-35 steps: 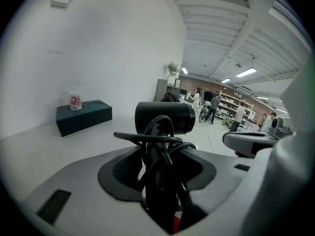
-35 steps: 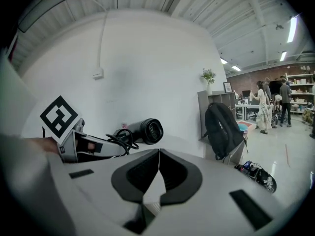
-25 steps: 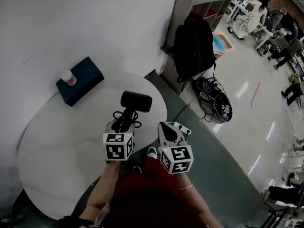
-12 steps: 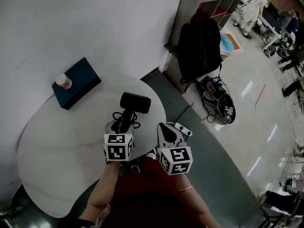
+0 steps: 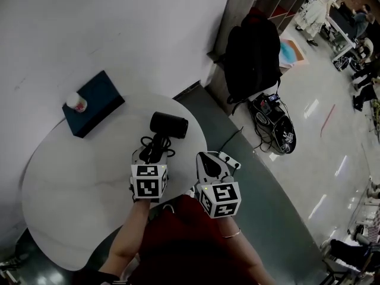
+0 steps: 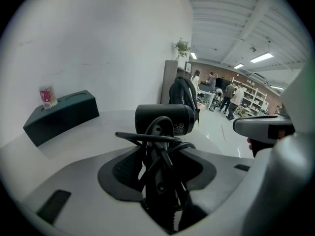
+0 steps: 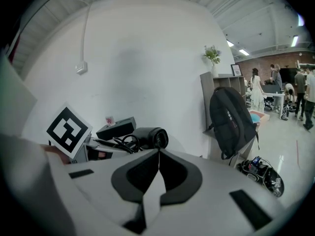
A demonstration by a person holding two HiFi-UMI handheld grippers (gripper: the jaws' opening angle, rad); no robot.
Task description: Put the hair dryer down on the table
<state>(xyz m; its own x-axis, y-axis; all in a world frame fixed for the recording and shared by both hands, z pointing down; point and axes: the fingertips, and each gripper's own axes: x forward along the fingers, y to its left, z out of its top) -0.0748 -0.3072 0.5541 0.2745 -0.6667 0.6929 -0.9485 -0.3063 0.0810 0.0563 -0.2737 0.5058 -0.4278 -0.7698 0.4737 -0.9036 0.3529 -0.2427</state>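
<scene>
Left hand-held gripper (image 5: 152, 151) clamps the hair dryer (image 5: 168, 125) by its handle, barrel jutting ahead; right hand-held gripper (image 5: 208, 158) closed, empty

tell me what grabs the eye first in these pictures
The black hair dryer with its cord bundled at the handle stands out, clamped in the left gripper over the white rounded table. A dark teal box sits at the table's far-left edge, and a black backpack rests against the grey shelf unit at upper right.

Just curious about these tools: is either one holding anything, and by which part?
The left gripper grips the hair dryer by its handle. The right gripper is shut and empty.
</scene>
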